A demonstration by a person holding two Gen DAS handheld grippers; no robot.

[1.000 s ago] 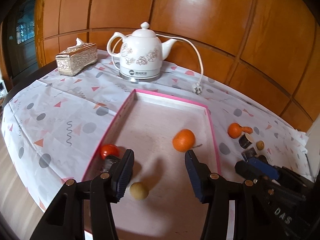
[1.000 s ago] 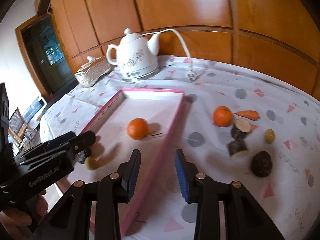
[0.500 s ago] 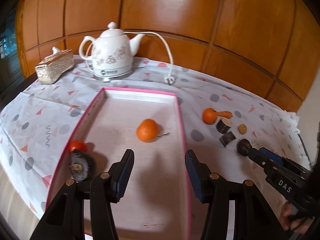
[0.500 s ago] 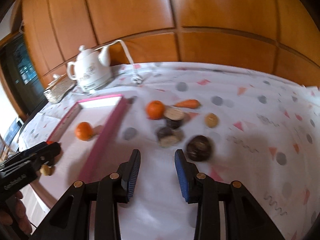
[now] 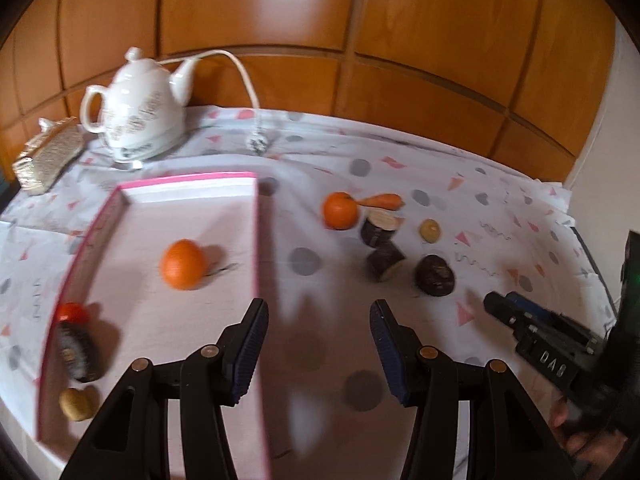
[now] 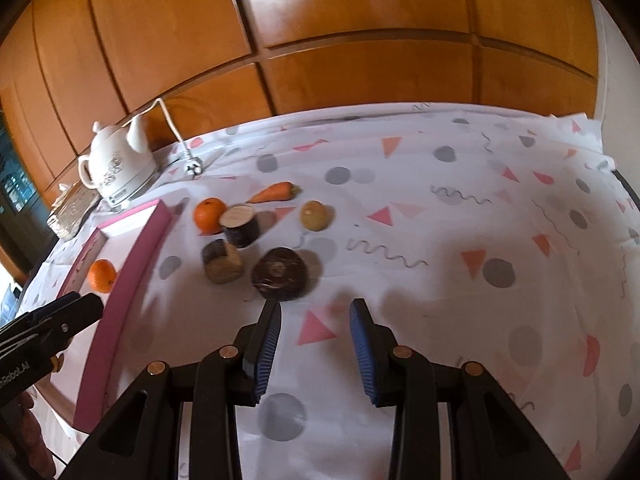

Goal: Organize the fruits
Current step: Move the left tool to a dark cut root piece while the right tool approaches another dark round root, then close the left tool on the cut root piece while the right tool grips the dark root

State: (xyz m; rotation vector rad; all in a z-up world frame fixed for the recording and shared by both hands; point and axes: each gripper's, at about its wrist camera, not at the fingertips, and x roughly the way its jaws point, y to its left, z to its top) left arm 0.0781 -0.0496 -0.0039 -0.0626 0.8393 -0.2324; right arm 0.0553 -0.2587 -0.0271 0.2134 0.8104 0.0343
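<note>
A pink-rimmed tray [image 5: 256,240] holds an orange [image 5: 183,265], a red tomato [image 5: 71,312], a dark round fruit [image 5: 76,354] and a small tan fruit [image 5: 74,404]. On the cloth to its right lie an orange [image 6: 209,215], a carrot [image 6: 274,193], two cut dark pieces [image 6: 240,220] [image 6: 222,266], a tan fruit [image 6: 316,215] and a dark round fruit [image 6: 280,274]. My left gripper [image 5: 318,320] is open and empty over the tray's right rim. My right gripper [image 6: 314,314] is open and empty, just in front of the dark round fruit.
A white kettle [image 5: 140,118] with its cord and plug [image 5: 258,142] stands at the back left, beside a gold tissue box [image 5: 48,156]. Wood panelling backs the table. The patterned cloth [image 6: 480,240] extends to the right.
Both grippers have swung to the right. The left went from over the tray to its right rim. The right went from the tray edge to the loose fruits. Both stayed open.
</note>
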